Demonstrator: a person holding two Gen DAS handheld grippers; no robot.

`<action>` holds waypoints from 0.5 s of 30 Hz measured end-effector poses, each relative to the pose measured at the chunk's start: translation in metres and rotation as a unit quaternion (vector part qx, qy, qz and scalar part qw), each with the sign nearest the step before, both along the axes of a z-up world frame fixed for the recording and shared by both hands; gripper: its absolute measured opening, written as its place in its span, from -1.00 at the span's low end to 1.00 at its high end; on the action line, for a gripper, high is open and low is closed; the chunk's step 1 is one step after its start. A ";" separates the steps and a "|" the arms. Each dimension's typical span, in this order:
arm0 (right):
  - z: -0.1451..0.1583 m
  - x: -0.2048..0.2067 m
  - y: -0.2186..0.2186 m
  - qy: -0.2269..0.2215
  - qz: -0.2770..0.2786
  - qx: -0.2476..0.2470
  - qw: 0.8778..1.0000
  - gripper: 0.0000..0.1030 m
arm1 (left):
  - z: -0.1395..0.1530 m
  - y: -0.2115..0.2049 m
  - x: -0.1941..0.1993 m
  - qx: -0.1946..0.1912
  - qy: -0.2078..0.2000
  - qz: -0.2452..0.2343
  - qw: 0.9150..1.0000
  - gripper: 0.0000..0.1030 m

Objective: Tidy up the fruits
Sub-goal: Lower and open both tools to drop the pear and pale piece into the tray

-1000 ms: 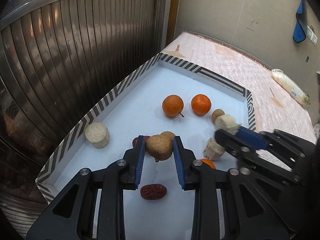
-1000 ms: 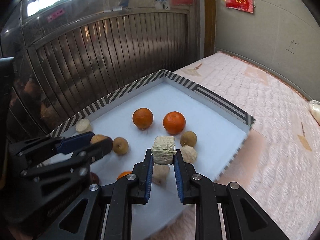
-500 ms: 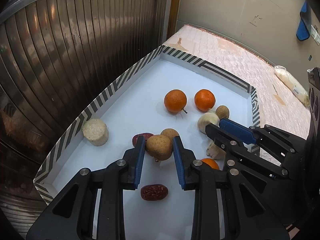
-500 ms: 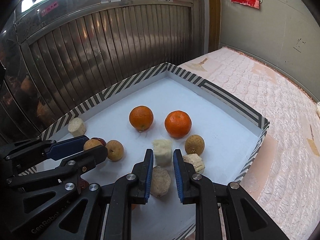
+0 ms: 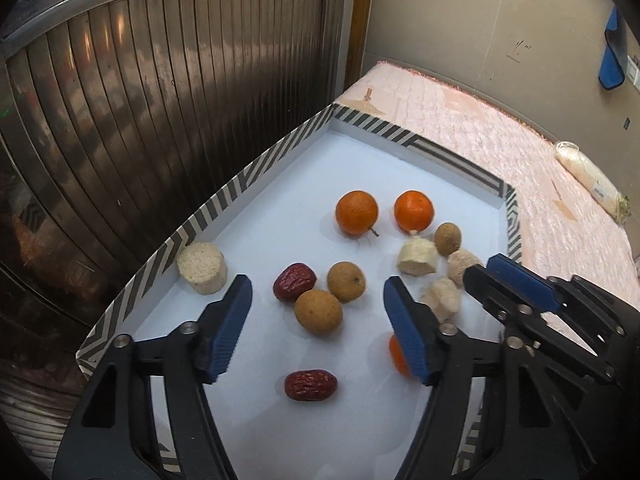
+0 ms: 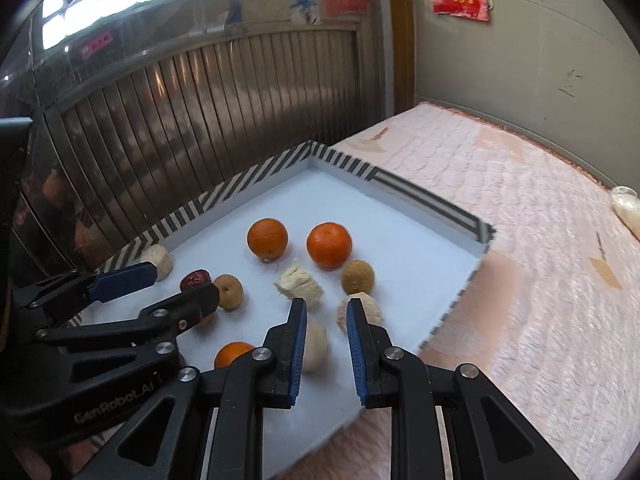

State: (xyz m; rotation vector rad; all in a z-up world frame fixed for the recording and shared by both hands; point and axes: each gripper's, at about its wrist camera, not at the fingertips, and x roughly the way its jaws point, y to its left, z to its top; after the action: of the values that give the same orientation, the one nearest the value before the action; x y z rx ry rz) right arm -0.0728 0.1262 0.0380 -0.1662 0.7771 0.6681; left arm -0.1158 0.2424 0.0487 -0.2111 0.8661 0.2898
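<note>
My left gripper [image 5: 318, 286] hangs over the white striped-rim tray [image 5: 256, 172], its jaws opening. A brown round fruit [image 5: 319, 312] lies on the tray between the fingers, and the pads do not touch it. Beside it sit a second brown fruit [image 5: 346, 282] and a red date [image 5: 295, 282]. My right gripper [image 6: 327, 312] is shut with nothing between its pads. Just beyond its tips a pale chunk [image 6: 298, 284] rests on the tray. Two oranges [image 6: 267, 239] [image 6: 329, 245] sit farther back.
A beige cylinder [image 5: 202, 268] stands against the left rim. Another date [image 5: 311, 385] and a small orange [image 5: 398, 354] lie near the front. More pale chunks [image 5: 442, 300] and a brown fruit [image 5: 448, 238] crowd the right side. A ribbed metal shutter [image 5: 160, 100] is left, a pink mattress [image 6: 520, 220] right.
The left jaws have spread apart and let go of the brown fruit, which now lies on the tray. The pale chunk held by the right gripper now rests on the tray.
</note>
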 end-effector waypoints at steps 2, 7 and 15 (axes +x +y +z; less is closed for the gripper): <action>0.005 -0.006 -0.007 -0.008 0.002 0.010 1.000 -0.62 | 0.002 -0.005 -0.002 0.000 -0.004 -0.004 1.000 0.36; 0.020 -0.024 -0.026 -0.041 -0.020 0.018 0.999 -0.59 | 0.013 -0.021 -0.011 0.022 -0.027 -0.010 0.999 0.36; 0.036 -0.043 -0.054 -0.072 -0.045 0.038 0.996 -0.15 | 0.033 -0.035 -0.029 0.049 -0.063 -0.004 0.997 0.36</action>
State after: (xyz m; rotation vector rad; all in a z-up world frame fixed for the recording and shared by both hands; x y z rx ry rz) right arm -0.1160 0.0721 0.0741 -0.1084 0.6169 0.5927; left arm -0.1446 0.2071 0.0818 -0.1322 0.7268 0.3070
